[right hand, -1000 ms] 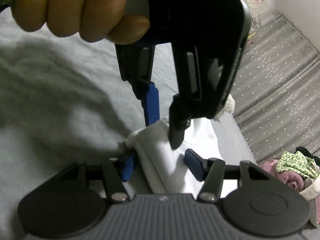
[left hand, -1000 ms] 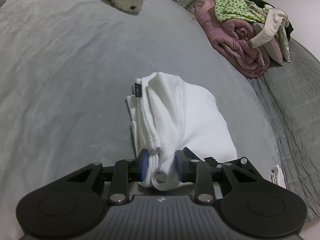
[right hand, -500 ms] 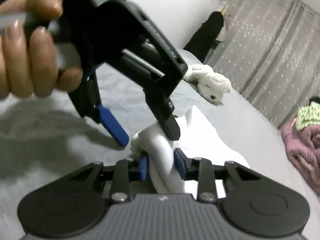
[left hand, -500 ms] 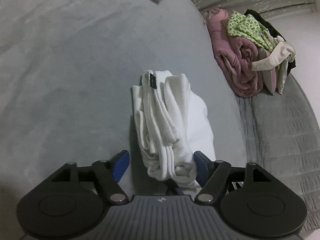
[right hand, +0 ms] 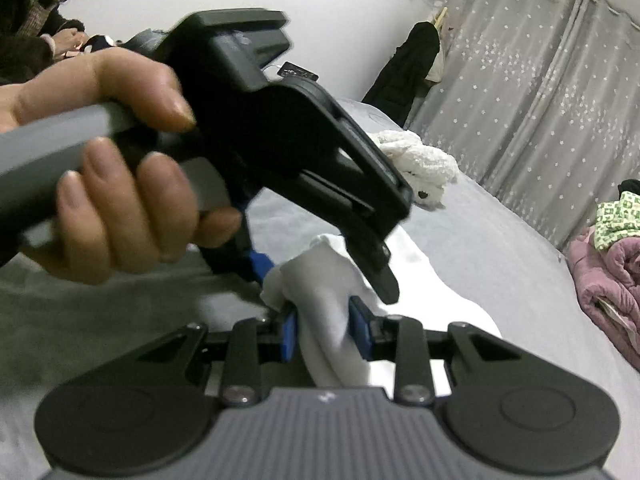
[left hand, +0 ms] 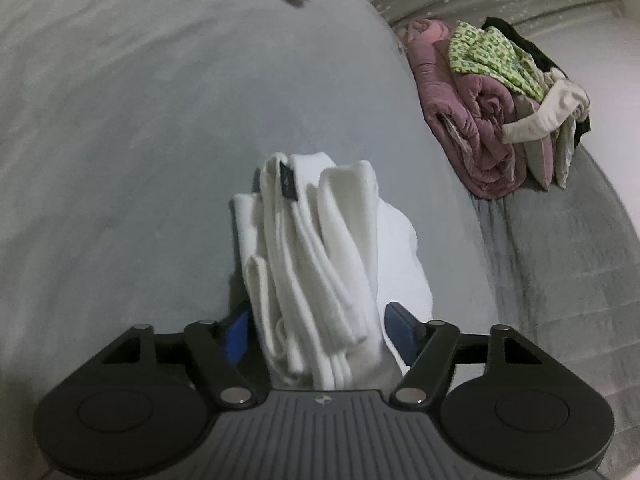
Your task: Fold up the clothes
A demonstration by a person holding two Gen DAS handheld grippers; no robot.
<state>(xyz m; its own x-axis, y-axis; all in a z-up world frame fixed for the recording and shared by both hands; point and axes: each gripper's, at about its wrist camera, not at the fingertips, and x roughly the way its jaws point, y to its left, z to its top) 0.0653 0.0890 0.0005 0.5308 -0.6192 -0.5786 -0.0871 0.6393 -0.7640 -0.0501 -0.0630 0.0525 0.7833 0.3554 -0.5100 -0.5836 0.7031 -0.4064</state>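
Between the right gripper's (right hand: 322,330) closed fingers sits a bunched end of the white garment (left hand: 316,264) — soft, light cloth, many layers thick, likely to slump or unfold if pinched by one layer only. The left gripper (left hand: 318,330) straddles the same bundle with its fingers spread wide, gripping nothing (the hand (right hand: 116,184) holds it just above). Best hold: across all the stacked edges. Beyond the fingertips lie the grey bed (left hand: 120,120), a clothes pile (left hand: 492,108) and a plush toy (right hand: 420,164).
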